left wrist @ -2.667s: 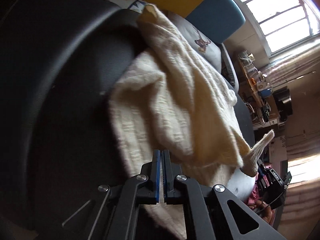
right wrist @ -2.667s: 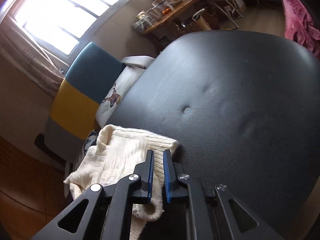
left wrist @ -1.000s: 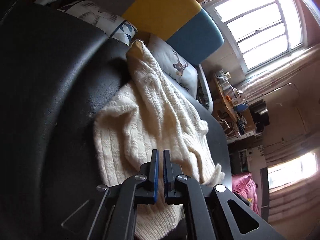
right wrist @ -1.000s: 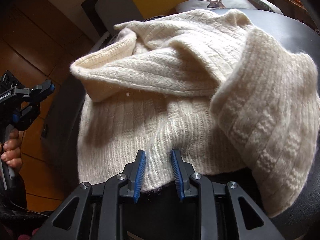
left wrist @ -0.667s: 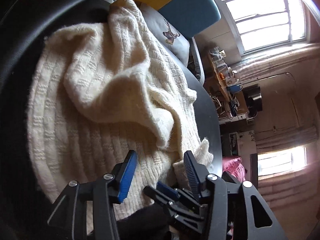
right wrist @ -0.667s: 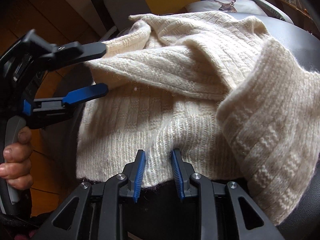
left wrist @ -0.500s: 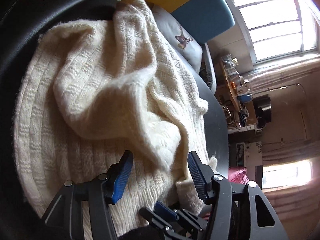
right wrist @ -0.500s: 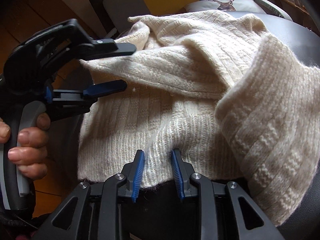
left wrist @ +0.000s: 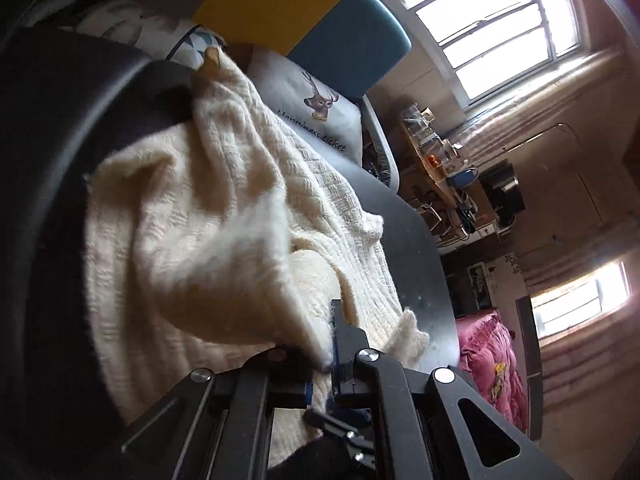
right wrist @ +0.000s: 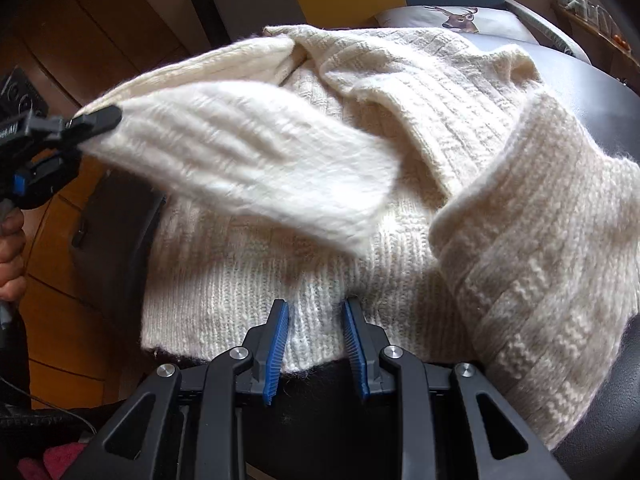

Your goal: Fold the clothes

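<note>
1. The cream knitted sweater (right wrist: 400, 128) was spread on the black padded surface (right wrist: 600, 92), its hem at the near edge.
2. The left gripper (right wrist: 100, 118) had just been closing and was clamped on a lifted sleeve (right wrist: 248, 160).
3. The right gripper (right wrist: 316, 320) was pinched on the hem.

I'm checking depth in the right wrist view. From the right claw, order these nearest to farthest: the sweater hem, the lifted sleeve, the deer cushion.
1. Sweater hem: between the right claw's fingers, bottom centre.
2. Lifted sleeve: above the hem, stretching left to the left claw, which has just closed on its end.
3. Deer cushion: beyond the sweater, top right.
</note>
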